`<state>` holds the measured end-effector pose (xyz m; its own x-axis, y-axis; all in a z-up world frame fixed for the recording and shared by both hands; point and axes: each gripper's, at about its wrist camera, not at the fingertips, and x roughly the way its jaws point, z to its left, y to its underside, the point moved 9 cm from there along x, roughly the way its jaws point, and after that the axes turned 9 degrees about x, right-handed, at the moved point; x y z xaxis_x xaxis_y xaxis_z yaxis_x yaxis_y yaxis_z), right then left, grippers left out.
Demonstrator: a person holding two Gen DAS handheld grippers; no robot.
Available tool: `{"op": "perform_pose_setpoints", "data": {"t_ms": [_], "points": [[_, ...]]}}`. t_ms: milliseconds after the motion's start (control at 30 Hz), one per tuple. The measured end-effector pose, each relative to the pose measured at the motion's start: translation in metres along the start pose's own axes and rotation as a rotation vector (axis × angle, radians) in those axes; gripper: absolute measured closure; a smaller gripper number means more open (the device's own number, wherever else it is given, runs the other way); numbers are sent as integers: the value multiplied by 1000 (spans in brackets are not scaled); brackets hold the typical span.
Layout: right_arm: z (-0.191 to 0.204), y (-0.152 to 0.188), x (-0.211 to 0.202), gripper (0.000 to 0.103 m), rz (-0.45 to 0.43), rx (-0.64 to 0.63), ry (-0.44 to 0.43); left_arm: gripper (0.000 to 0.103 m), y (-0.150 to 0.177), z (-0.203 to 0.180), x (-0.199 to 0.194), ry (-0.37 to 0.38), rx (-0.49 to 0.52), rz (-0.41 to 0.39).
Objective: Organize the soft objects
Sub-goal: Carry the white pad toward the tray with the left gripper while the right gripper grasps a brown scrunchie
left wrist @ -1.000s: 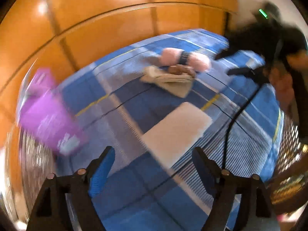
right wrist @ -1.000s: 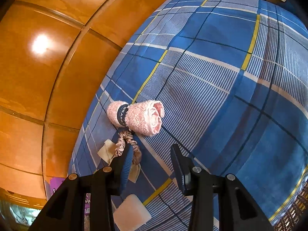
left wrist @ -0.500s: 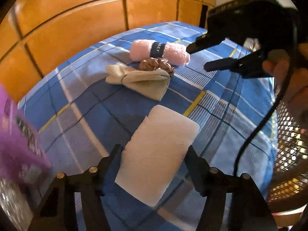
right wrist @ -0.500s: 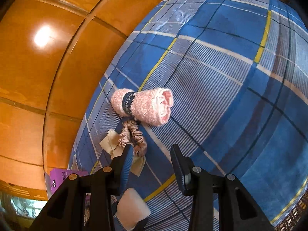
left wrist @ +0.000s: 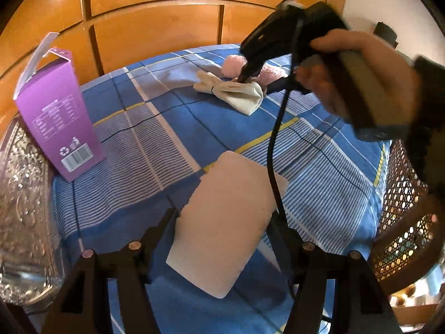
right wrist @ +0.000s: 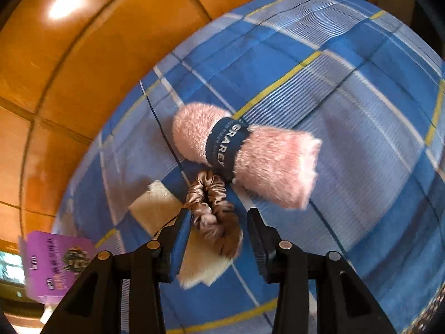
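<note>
A pale foam pad (left wrist: 225, 222) lies on the blue plaid cloth (left wrist: 144, 144), and my left gripper (left wrist: 222, 217) is shut on it, one finger against each long side. Farther back a beige tied cloth (left wrist: 236, 94) lies beside a fluffy pink rolled towel (right wrist: 261, 161) with a navy band. A brown satin scrunchie (right wrist: 214, 208) rests on the beige cloth (right wrist: 155, 208). My right gripper (right wrist: 219, 222) hangs low over the scrunchie, open, with the scrunchie between its fingers. The left finger is close to it and the right finger stands apart. A hand (left wrist: 347, 75) holds that gripper (left wrist: 257, 83).
An open purple carton (left wrist: 55, 117) stands upright at the cloth's left edge. An embossed glass vessel (left wrist: 22, 208) is beside it. A wicker chair back (left wrist: 403, 222) stands on the right. Orange wooden panels (left wrist: 153, 27) close off the far side. A black cable (left wrist: 275, 150) crosses the pad.
My left gripper narrowed around the foam pad and came closer to it. My right gripper moved in and down over the scrunchie, which now sits between its fingers.
</note>
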<state>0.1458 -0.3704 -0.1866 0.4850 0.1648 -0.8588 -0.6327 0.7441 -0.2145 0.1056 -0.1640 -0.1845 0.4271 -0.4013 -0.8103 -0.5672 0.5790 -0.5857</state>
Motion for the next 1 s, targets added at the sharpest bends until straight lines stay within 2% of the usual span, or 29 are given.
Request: {"op": "perform_pose_setpoints", "data": {"t_ms": [67,133,200,400,500,600,700,867,1000], "points": [[3,-1,-2,63,-35,-67,16,38,5,1,-3,-5,-4,-9],[-2,0,-3,84,-48,-97,67,38,6,-1,-4,-13,-5,-16],[-6,4,-5,88,-32,-111,71,38,5,-1,-6,-13,-13,-20],[-20,7,-11,90,-22,-115,118,39,10,10,-18,-3,-77,-17],[-20,9,-11,89,-21,-136,131,39,-3,23,-27,-3,-107,-43],[-17,9,-10,88,-26,-163,149,39,-27,34,-45,4,-145,-100],[-13,9,-9,86,-34,-204,178,39,-63,39,-59,6,-138,-149],[-2,11,-2,85,-50,-263,213,39,-138,61,-65,24,-156,-196],[1,12,1,83,-58,-289,218,39,-182,117,-71,-56,-250,-216]]}}
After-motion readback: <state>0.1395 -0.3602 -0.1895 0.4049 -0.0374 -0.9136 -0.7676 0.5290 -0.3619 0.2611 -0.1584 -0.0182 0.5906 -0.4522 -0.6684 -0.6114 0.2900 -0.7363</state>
